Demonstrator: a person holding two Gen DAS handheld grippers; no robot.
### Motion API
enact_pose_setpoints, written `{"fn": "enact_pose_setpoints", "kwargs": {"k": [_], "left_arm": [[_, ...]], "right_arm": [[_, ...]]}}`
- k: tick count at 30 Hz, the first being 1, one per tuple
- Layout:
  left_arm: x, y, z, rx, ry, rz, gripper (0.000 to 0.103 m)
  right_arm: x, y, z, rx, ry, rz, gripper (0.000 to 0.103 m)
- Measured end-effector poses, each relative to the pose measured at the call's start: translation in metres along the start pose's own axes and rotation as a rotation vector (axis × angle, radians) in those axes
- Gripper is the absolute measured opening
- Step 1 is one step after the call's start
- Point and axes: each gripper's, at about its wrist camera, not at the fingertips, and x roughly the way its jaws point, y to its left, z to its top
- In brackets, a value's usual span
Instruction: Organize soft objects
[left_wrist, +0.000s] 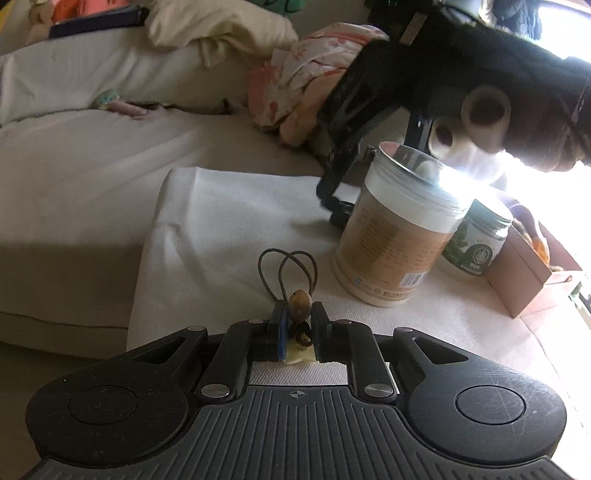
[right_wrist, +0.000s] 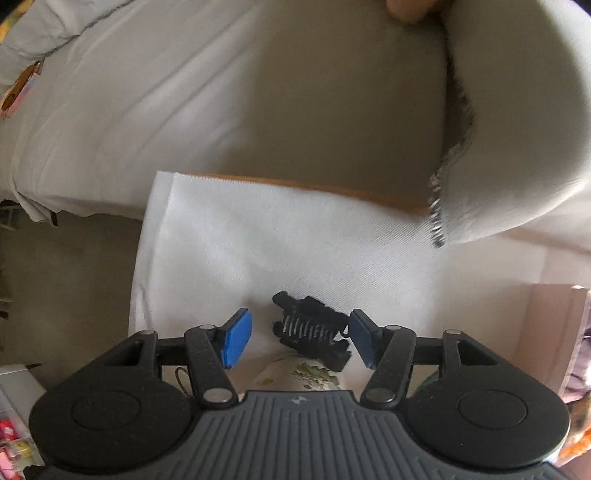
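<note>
In the left wrist view my left gripper (left_wrist: 299, 317) is shut on a brown hair tie (left_wrist: 288, 273) with a round bead (left_wrist: 300, 304), its loops sticking out over the white cloth (left_wrist: 221, 229). An open tan jar (left_wrist: 395, 236) stands just right of it. My right gripper (left_wrist: 340, 206) reaches down behind that jar. In the right wrist view my right gripper (right_wrist: 301, 336) is open with blue pads (right_wrist: 234, 341), and a black hair claw clip (right_wrist: 314, 334) lies between the fingers on the white cloth (right_wrist: 258, 240).
A green-labelled jar (left_wrist: 476, 243) and a small cardboard box (left_wrist: 524, 273) stand right of the tan jar. A beige sofa (left_wrist: 92, 166) with a floral cloth (left_wrist: 306, 81) and cream pillow (left_wrist: 218, 26) lies behind. A grey cushion (right_wrist: 517, 110) overhangs the cloth.
</note>
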Motion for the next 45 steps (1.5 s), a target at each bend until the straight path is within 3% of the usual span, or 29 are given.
{"fn": "enact_pose_setpoints", "kwargs": {"k": [5,7,11,12,18,25,32,36,38,41,45], "left_arm": [[0.000,0.005,-0.004,-0.021,-0.016,-0.014,0.017],[0.000,0.006,-0.004,-0.030,-0.016,-0.016,0.017],[0.001,0.007,-0.003,-0.044,-0.012,-0.019,0.017],[0.001,0.006,-0.003,-0.048,-0.011,-0.016,0.017],[0.003,0.011,0.002,-0.110,-0.008,-0.024,0.015],[0.005,0.012,0.022,-0.115,-0.020,-0.018,0.015],[-0.028,0.014,0.076,-0.120,-0.103,0.015,0.014],[-0.062,-0.008,0.121,-0.065,-0.186,0.016,0.014],[-0.076,-0.025,0.143,-0.049,-0.224,-0.013,0.014],[-0.082,-0.060,0.169,-0.051,-0.250,-0.117,0.014],[-0.052,-0.125,0.182,-0.003,-0.188,-0.269,0.015]], "right_arm": [[0.006,-0.004,0.000,0.026,0.006,-0.023,0.056],[0.000,-0.003,-0.004,0.008,-0.020,-0.019,0.036],[-0.026,0.002,-0.018,-0.046,-0.105,0.012,0.032],[-0.036,0.005,-0.022,-0.064,-0.127,0.029,0.009],[-0.108,0.007,-0.056,-0.146,-0.309,0.088,0.009],[-0.164,-0.011,-0.092,-0.227,-0.431,0.126,0.009],[-0.192,-0.039,-0.122,-0.238,-0.551,0.170,0.009],[-0.224,-0.067,-0.148,-0.241,-0.665,0.217,0.009],[-0.244,-0.089,-0.164,-0.239,-0.732,0.240,0.009],[-0.268,-0.126,-0.186,-0.216,-0.827,0.256,0.009],[-0.273,-0.176,-0.212,-0.175,-0.898,0.238,0.009]]}}
